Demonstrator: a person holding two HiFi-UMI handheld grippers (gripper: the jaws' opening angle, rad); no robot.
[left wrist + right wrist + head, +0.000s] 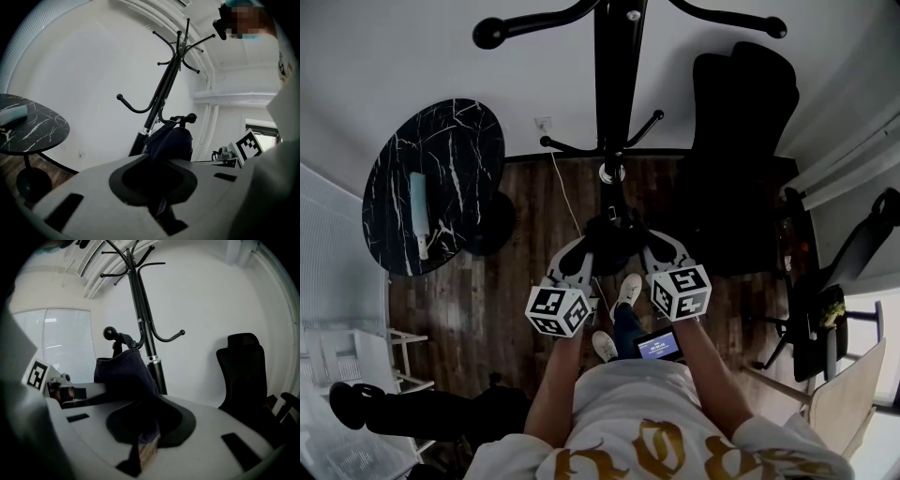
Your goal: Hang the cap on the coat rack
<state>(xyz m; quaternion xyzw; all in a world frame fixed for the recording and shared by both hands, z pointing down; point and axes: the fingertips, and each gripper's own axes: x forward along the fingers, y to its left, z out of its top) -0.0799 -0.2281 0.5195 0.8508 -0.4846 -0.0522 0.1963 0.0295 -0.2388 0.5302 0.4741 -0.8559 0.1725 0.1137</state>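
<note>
- Left risk: the left gripper [161,205] has its jaws nearly closed on a fold of the dark cap [171,143]. If it lets go before the fabric is seated, I judge the cap would sag to that side and slide off.
- Middle risk: the ball-tipped hook [191,117] of the coat rack [161,93] sits at the cap's upper edge. I cannot tell whether the cap is actually over the ball. A pull back toward the person could drag it clear.
- Right risk: the right gripper [140,446] is clamped on the cap's edge. Uneven tension between the two grips could twist the cap, or nudge the slim rack.
- Left gripper view: the cap rises from the pinch at lower centre to mid-frame, with its strap touching the hook.
- Head view: the cap [614,234] hangs at centre, between the two gripper tips, in front of the pole.
- Right gripper view: the cap [122,371] stands left of centre, just above the jaws, under the hook's ball [110,333].
</note>
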